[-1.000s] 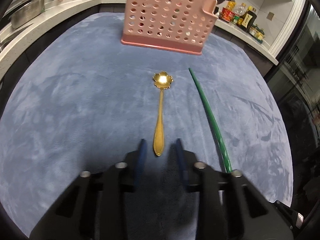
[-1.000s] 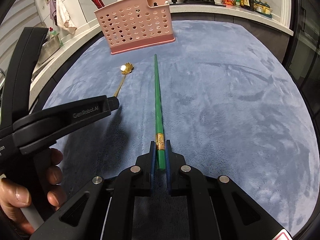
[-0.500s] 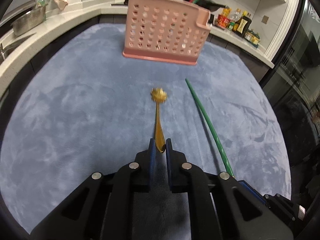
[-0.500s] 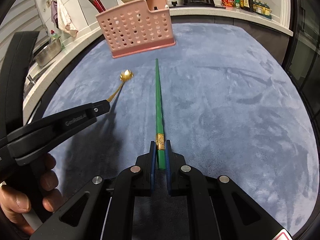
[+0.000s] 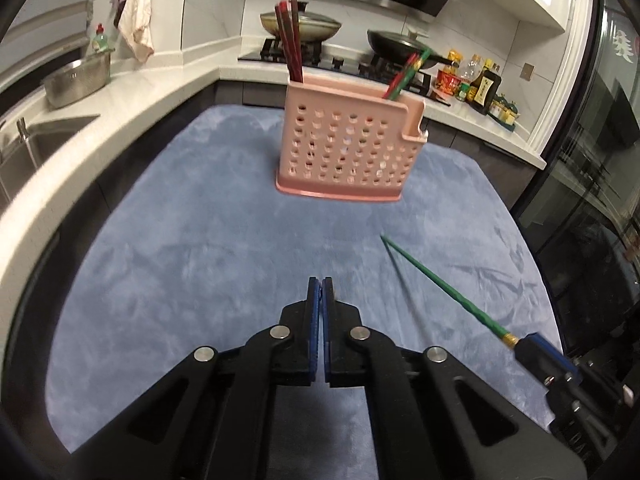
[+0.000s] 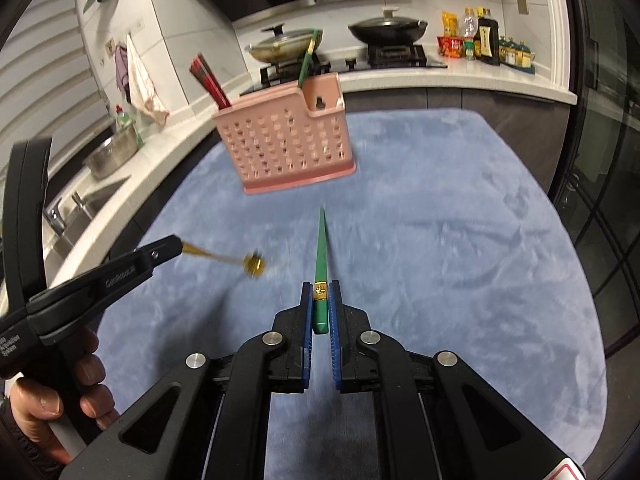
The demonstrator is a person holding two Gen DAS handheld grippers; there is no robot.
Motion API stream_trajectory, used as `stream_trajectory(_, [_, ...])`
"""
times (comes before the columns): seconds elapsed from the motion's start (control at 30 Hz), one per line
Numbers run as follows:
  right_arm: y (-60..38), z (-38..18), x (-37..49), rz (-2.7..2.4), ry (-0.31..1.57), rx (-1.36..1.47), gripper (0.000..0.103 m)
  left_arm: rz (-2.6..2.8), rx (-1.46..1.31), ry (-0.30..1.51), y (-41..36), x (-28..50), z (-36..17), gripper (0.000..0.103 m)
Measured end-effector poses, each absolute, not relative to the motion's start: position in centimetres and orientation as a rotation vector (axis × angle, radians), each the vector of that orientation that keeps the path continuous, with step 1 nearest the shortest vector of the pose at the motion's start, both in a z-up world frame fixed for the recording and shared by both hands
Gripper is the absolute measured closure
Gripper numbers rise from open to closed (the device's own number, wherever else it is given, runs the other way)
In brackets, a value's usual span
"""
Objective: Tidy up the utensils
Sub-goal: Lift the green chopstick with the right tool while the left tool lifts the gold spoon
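My left gripper is shut, and in its own view the spoon is hidden. In the right wrist view the gold spoon sticks out sideways from the tip of the left gripper, held by its handle above the blue cloth. My right gripper is shut on the thick end of a green chopstick, which points toward the pink perforated utensil holder. In the left wrist view the same chopstick hangs above the cloth, held by the right gripper. The holder stands upright at the cloth's far side.
Red chopsticks stand in the holder's left part and a green and a red one in its right. A white counter with a sink and a metal bowl runs along the left. The stove with pans lies behind.
The left gripper shut on the spoon's handle and lifted it off the cloth. Both grippers rose and tilted up, so the holder now sits lower in view. The chopstick rose with the right gripper.
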State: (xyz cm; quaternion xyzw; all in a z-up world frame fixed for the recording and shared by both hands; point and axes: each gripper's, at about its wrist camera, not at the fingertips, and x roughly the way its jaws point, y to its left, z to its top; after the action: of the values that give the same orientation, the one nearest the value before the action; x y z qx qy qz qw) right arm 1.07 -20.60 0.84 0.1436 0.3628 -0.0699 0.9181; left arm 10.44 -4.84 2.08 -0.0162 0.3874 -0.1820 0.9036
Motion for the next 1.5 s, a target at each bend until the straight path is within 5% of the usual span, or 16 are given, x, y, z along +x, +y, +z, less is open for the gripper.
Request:
stream_trajectory(0.93, [-23.5,12.4,4.9,-0.081,0.497,0.332,0.096,-0.504,0.072,0.670,-5.8,12.1,11.0,0.102])
stream_trajectory(1.5, [-26.2,21.5,13.6,-0.051,0.314,0.358,0.096,-0.502,0.087,0.538,-8.0,20.6,19.6,0.102])
